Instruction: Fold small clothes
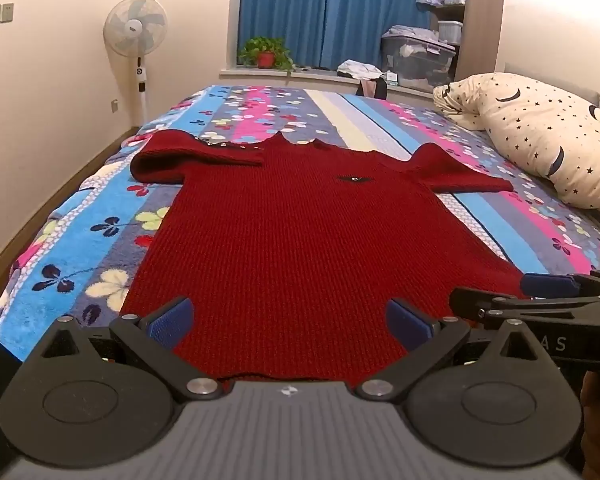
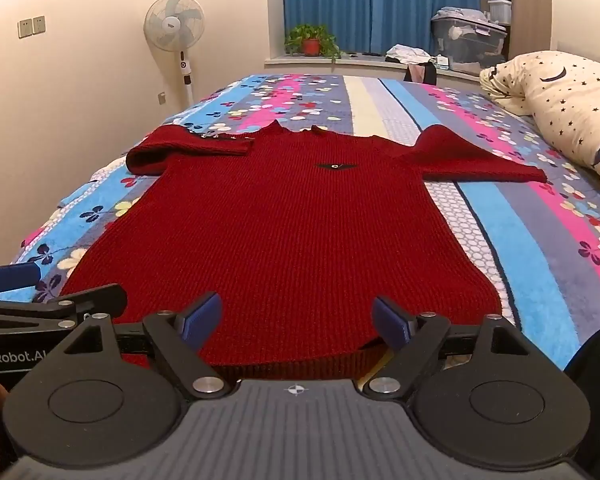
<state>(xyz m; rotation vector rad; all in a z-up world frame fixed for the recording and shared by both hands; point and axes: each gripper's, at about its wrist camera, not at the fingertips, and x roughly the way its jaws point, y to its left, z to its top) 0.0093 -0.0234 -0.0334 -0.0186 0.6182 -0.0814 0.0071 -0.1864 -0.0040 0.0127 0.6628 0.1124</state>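
The red sweater is lying flat on the floral bedspread, its near hem disappearing behind both cameras' housings, while the left gripper and right gripper are hovering spread wide, grasping nothing.

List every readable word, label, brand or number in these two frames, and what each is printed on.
"enRobot.AI", cut off at the frame edge: on the black body of the left gripper, seen from the right wrist view.
"A S", partial: on the black body of the right gripper, seen from the left wrist view.
White pedestal fan: hub label too small to read.
Dark red knitted sweater: chest badge shows no legible text.
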